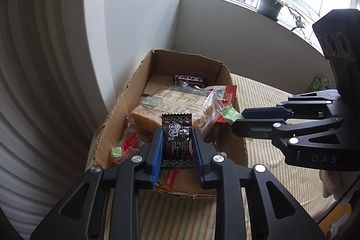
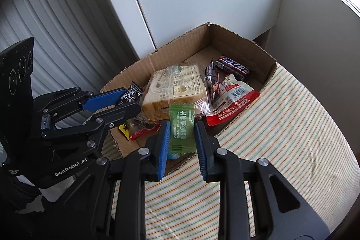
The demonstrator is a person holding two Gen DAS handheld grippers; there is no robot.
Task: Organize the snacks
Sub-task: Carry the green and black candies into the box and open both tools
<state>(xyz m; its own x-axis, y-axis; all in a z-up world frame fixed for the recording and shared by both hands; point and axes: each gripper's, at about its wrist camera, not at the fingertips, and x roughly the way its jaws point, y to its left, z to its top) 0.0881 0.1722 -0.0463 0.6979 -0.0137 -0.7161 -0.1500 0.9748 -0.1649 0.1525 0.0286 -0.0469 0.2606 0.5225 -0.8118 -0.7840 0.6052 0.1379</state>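
Where wrappers half-bury box [image 2: 243,46] contents: left tool [image 1: 177,138] clamping black sachet [image 1: 177,141], right tool [image 2: 182,134] green candy [image 2: 181,127].

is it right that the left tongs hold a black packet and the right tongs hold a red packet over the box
Not quite. The right tongs hold a green packet, not a red one, as the right wrist view shows. The left tongs do hold a black packet over the box.
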